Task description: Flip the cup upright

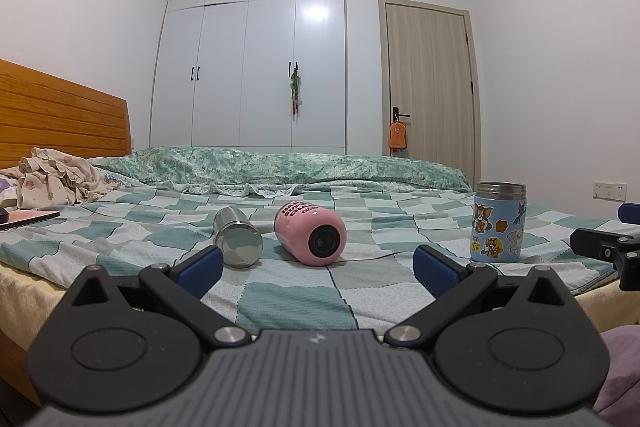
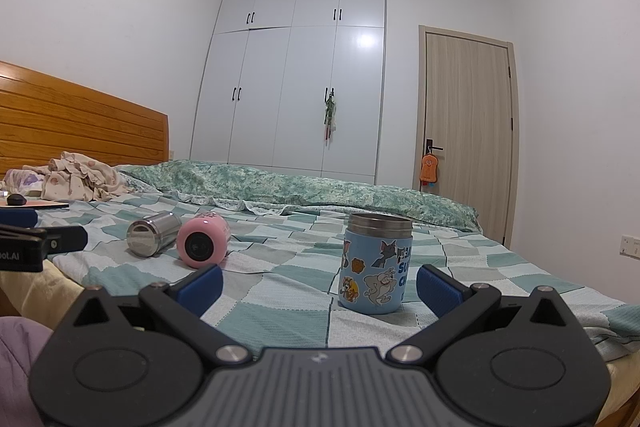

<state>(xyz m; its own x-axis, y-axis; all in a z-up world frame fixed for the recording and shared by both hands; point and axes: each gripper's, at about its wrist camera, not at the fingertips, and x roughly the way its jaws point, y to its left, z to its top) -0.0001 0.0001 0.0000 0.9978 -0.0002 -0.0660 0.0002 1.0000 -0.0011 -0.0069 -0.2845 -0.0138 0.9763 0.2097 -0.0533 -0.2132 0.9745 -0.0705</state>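
While both grippers wait at the near edge of the bed (image 1: 280, 307), two of the three cups on the checked sheet lie on their sides. Far left, crumpled clothes (image 1: 60, 179) sit by the wooden headboard (image 1: 60, 111), well apart from the work. Next comes the steel cup (image 1: 237, 237), tipped over with its long axis running away from the camera and its flat end toward it. Just beside it, possibly touching, lies the pink cup (image 1: 310, 235), also on its side, its long axis angled back and to the left, its dark round end facing the left gripper (image 1: 318, 265). That gripper has its blue pads spread wide and holds nothing; both fallen cups lie straight ahead of it, the pink one nearly centred between its fingers. Further right stands the blue cartoon cup (image 2: 376, 265), already upright with its steel rim on top, directly ahead of the right gripper (image 2: 320, 285), whose jaws are likewise wide apart and empty. In the right wrist view the fallen cups sit well off to the left, so the left gripper looks the nearer one for either. Since each fallen cup points its end at the tool, closing across the barrel looks feasible; the round bodies could roll on the soft sheet
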